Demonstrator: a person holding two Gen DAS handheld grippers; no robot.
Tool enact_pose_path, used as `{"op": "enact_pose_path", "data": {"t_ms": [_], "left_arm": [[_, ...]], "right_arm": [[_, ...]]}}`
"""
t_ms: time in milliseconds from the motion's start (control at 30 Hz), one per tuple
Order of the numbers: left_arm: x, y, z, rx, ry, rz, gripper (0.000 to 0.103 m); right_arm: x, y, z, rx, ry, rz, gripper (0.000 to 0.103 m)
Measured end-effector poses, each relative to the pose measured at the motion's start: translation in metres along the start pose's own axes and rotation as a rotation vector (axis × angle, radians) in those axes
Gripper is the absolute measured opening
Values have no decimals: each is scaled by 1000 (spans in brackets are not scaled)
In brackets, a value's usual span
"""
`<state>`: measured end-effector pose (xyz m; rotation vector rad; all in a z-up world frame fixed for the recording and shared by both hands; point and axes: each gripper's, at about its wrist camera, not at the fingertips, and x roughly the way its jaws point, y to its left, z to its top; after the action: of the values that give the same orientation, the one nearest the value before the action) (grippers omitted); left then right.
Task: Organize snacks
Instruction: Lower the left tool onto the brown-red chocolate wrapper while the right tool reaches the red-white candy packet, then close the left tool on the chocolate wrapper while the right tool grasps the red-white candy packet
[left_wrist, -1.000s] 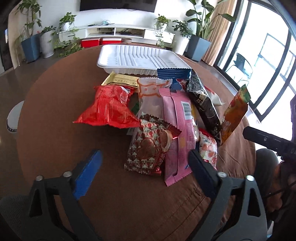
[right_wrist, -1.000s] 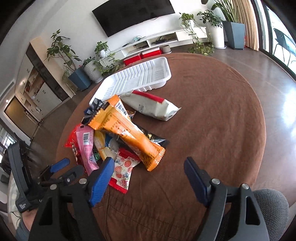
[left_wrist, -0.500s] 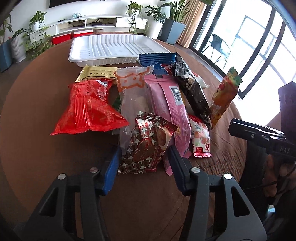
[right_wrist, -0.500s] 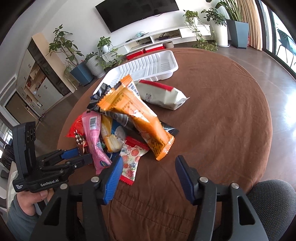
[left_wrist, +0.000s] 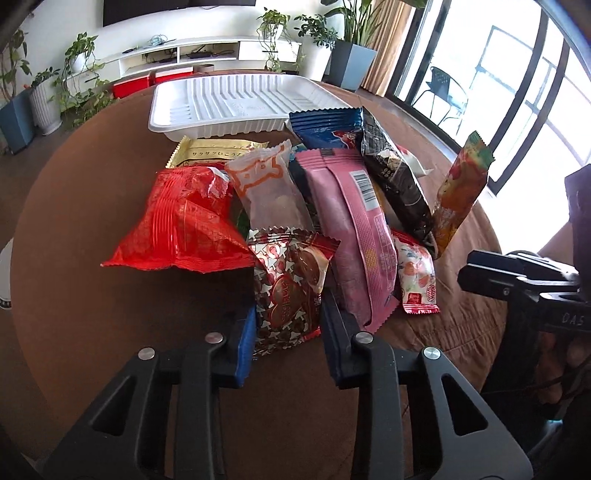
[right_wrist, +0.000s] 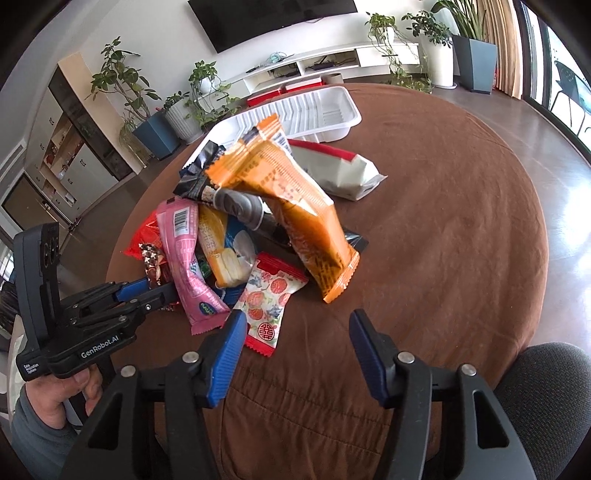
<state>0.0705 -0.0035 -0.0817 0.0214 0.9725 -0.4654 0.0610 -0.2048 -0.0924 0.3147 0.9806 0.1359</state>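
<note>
A messy heap of snack packs is piled on the round brown bench (right_wrist: 443, 221), just in front of a white ribbed tray (left_wrist: 236, 103) that sits at the far side. The left gripper (left_wrist: 286, 325) has just been closing, and the near end of the brown heart-print packet (left_wrist: 291, 291) is pinched between its blue pads at the front edge of the pile. A red bag (left_wrist: 184, 221) is touching that packet on one side, and a long pink pack (left_wrist: 354, 229) on the other. The right gripper (right_wrist: 295, 343) is held about half open with nothing in it, just short of the peach-print sachet (right_wrist: 269, 299). An orange pack (right_wrist: 288, 195) is draped over the top of the heap.
</note>
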Motion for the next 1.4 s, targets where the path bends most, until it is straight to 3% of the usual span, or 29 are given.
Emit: {"op": "enact_pose_path", "data": {"t_ms": [233,533,1033,1133,1400], "left_arm": [[-14,6,-9,-55,-12,-15,28],[-38,7,-26,-104,-33,-55,27],[-47,8,-35,-127,-67,-86,27],[-47,9,-37,-131,-68,-86,27],[-44,9,-39,-138,-61,-86,27]], "right_arm": [[10,17,-2,22,20,22,61],[35,29,13,56,50,-49,43],[48,51,26,30,66,-117,44],[50,51,27,26,57,-123,35],[45,38,20,29,39,-94,31]]}}
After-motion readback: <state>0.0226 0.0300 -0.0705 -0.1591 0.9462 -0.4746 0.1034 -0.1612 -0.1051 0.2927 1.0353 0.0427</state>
